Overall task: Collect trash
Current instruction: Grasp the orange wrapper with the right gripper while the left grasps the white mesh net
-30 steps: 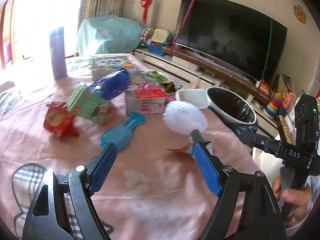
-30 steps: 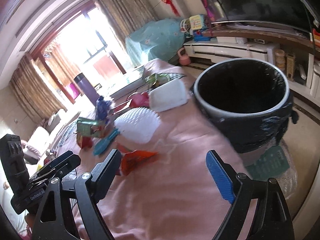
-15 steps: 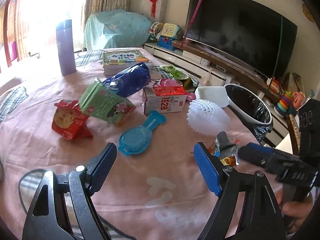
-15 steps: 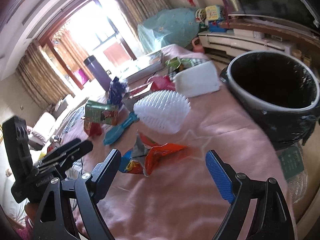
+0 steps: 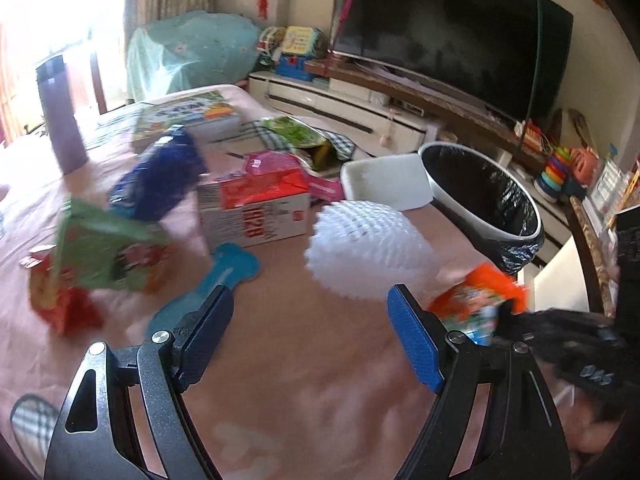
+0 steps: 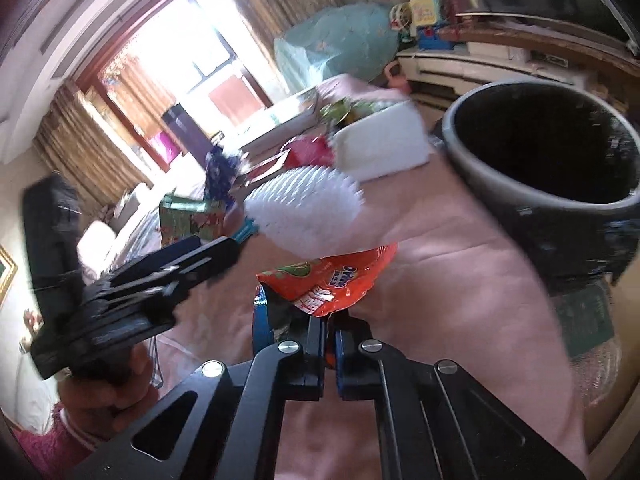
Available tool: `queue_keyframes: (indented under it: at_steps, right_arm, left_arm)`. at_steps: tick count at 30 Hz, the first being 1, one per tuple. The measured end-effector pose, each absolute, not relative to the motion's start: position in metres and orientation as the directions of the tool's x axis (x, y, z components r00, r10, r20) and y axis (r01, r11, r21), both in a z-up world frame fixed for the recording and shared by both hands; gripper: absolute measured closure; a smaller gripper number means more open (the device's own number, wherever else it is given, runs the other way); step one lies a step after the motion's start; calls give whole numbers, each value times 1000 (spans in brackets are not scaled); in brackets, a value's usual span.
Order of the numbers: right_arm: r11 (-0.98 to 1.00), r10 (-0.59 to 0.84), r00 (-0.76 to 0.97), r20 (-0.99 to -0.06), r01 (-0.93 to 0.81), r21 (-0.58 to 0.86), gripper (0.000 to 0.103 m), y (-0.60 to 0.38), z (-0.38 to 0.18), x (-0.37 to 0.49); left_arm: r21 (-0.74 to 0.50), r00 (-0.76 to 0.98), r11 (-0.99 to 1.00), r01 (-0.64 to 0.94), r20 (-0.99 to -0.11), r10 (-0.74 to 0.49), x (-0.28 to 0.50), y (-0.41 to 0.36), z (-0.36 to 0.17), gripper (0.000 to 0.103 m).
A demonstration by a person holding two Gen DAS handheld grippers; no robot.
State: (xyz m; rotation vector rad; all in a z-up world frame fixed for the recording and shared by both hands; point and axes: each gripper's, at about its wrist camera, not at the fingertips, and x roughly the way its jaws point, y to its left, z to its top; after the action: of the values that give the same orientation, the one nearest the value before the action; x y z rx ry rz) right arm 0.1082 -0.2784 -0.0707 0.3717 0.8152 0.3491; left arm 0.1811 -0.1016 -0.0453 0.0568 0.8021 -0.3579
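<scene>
An orange snack wrapper is pinched at its near end by my right gripper, whose jaws are closing tight with the pads pressing on the foil. In the left wrist view the same wrapper sits at the right, just off the pink tablecloth. My left gripper hangs open over bare cloth with nothing between its fingers. Just beyond lie a white foam fruit net and a blue bone-shaped piece. The black-lined bin stands at the table's right edge.
More litter lies further back: a red-and-white carton, a green pack, a red pack, a blue bag and a white box. A purple bottle stands far left. A hand holds each gripper.
My right gripper went from wide open to shut on the orange wrapper. My left gripper moved forward and lower towards the foam net and the blue piece, still open.
</scene>
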Motion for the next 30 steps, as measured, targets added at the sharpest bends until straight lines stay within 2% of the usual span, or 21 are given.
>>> queue_keyframes:
  at_steps: [3,5,6,7,8,19,30]
  right_arm:
    - [893,399,664,-632,-124,434,100,-298,-65,103]
    - [897,381,678,-629,-104,430,100,-310,-62,102]
    - [898,370,687,-626,-90,431,100,-318,-60,101]
    - [898,364,692,-624,-82,433,100,-322,-59,102]
    - [898,355,699,-621,-71,434,100,-328,-57,102]
    - [910,277,764,-582,-14,415,100,-370,-35,107]
    - [926,210,780,-589,34,375,100,-412,-26,133]
  left_arm:
    - [-91,623,936,340,-723,-297,195,-113,-51,29]
    - [-106,607,932,345,-733,-308,204,-119,-54,57]
    - [-114,598,931,347,-737,-314,208,-121,-56,66]
    - [-117,596,931,346,-739,-314,209,-123,-58,83]
    - [-121,594,931,344,-741,-315,211,-124,-58,92]
    - [-163,618,889,428,-664,-420,180,-147,-16,93]
    - [-121,605,854,506,-655,-452,200,-216,4,93]
